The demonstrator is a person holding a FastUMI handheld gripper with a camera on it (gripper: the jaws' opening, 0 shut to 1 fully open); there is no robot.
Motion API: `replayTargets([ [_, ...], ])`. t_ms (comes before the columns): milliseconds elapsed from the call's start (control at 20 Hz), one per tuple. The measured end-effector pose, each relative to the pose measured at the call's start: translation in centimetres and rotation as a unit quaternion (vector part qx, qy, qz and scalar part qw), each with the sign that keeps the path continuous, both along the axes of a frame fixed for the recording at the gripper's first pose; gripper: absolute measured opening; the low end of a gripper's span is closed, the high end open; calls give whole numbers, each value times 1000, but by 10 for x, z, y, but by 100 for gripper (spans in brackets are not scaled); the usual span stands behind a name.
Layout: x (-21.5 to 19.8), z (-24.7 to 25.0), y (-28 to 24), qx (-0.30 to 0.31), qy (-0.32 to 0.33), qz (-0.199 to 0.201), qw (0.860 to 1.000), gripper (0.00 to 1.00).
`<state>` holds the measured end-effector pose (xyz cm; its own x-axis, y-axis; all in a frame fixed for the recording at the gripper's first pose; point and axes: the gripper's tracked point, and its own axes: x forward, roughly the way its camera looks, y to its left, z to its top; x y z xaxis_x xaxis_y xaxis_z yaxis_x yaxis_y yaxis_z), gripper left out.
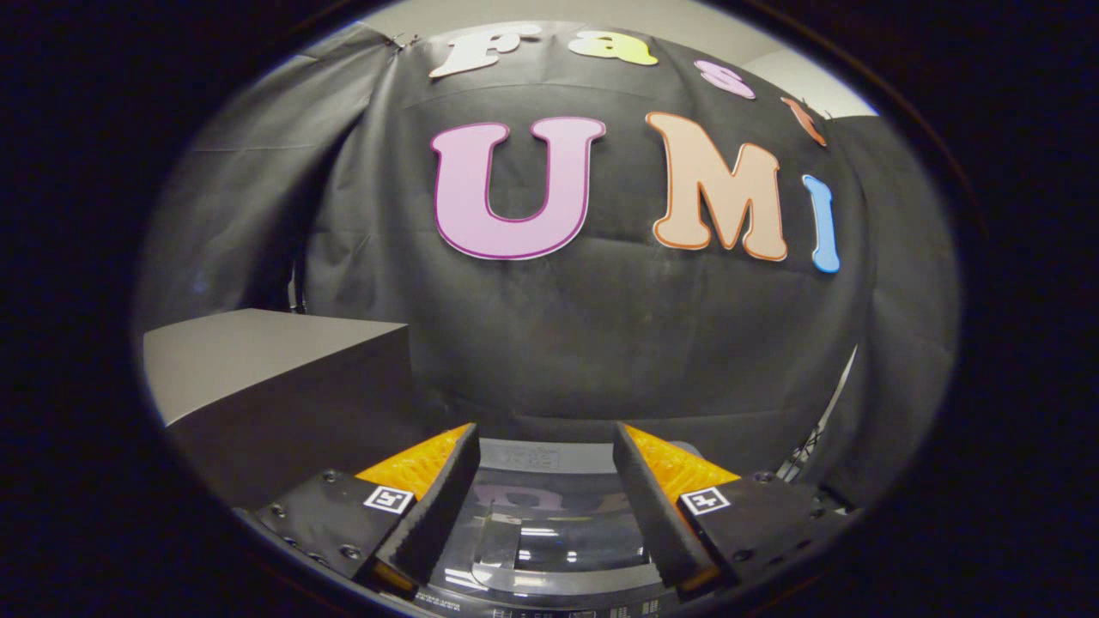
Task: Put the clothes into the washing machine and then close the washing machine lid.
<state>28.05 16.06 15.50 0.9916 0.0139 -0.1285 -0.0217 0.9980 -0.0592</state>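
Tool point(545, 446) fingers spread, empty, poised above glossy dark glass washing-machine lid point(549, 536), apparently closed; grey box point(258, 360) beside.

Glossy, smooth lid point(549, 532) shines between the open tongs point(546, 446), catching reflections. Beyond them, matt creased cloth wall point(601, 343); off to the left, a matt smooth box point(258, 360).

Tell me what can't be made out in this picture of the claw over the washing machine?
- Washing machine lid: the gripper view catches a glossy strip between the open claw fingers; reflections hide what lies under it, so shut or open is unclear.
- Clothes: no garment can be picked out.
- Grey box beside the machine: its lower part is cut off by a finger.
- Control panel print below the lid: too small.
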Motion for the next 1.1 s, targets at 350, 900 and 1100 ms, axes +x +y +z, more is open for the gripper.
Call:
replayTargets([
  [350, -27, 14, 11, -7, -24, 22, 999, 97],
  [900, -71, 11, 19, 12, -25, 53, 998, 97],
  [1100, -77, 7, 10, 15, -24, 47, 998, 97],
])
